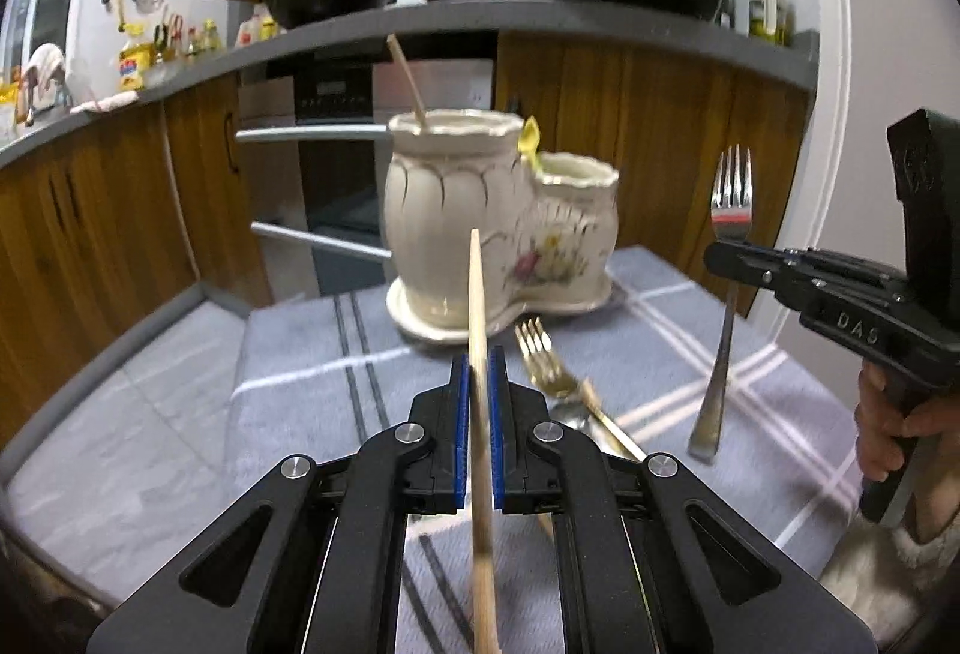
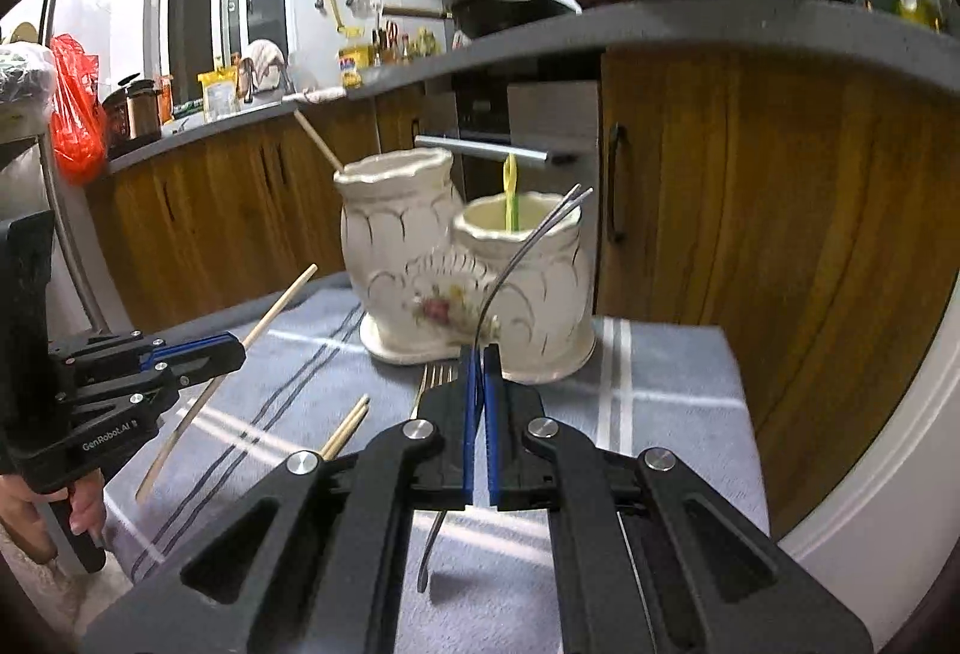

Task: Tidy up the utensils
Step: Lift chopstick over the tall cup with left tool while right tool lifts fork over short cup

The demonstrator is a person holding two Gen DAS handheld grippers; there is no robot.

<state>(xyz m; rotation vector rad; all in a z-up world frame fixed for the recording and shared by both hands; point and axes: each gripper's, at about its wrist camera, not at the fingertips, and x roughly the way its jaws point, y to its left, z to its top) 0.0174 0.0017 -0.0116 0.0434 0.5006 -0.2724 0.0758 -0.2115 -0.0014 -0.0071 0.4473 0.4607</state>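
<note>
- Just in front of the cream ceramic holder (image 1: 498,222), the left tongs (image 1: 479,372) are clamped tight on one wooden chopstick (image 1: 478,294), its tip pointing up toward the holder.
- To the right of the holder, the right tongs (image 2: 480,360) are pressed shut on the neck of one silver fork (image 1: 727,246), tines up and handle hanging above the cloth.
- The holder has two pots joined on one base: the taller holds one chopstick (image 1: 408,81), the shorter one yellow utensil (image 2: 510,195).
- On the striped grey cloth (image 1: 312,354) over the worktop, in front of the holder, lie one gold fork (image 1: 543,360) and two more chopsticks (image 2: 348,429).
- One hand (image 1: 888,426) grips each tool's handle.
</note>
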